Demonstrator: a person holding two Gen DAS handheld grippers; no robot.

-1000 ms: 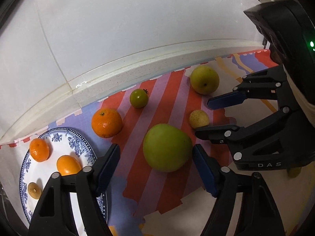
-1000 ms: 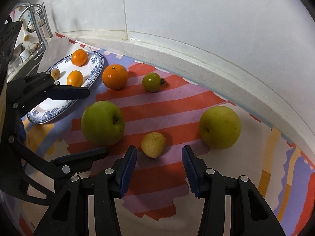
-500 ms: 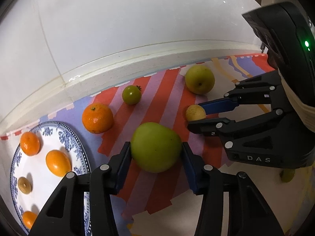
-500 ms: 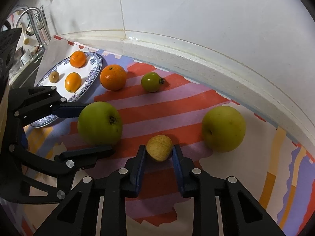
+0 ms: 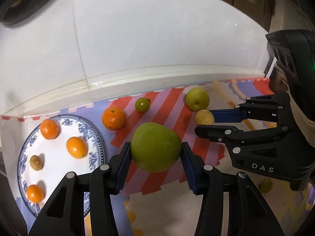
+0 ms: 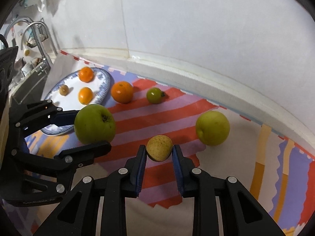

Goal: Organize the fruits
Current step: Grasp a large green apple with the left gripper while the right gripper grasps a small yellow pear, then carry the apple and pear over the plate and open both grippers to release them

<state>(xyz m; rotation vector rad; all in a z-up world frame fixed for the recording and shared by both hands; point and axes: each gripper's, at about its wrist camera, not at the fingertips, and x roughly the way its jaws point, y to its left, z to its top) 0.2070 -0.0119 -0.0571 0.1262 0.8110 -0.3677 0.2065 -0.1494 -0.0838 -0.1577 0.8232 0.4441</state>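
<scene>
My left gripper is shut on a large green apple and holds it above the striped mat; the apple also shows in the right wrist view. My right gripper is shut on a small yellow-brown fruit, lifted off the mat; that fruit shows in the left wrist view too. A blue-and-white plate at the left carries several small fruits. A loose orange, a small green tomato and a yellow-green apple lie on the mat.
The striped mat runs to a white tiled wall with a raised ledge. A sink with a tap lies beyond the plate at far left. A small green fruit lies under the right gripper's body.
Both grippers closed on their fruits and lifted them off the mat; one second ago both were open around the fruits.
</scene>
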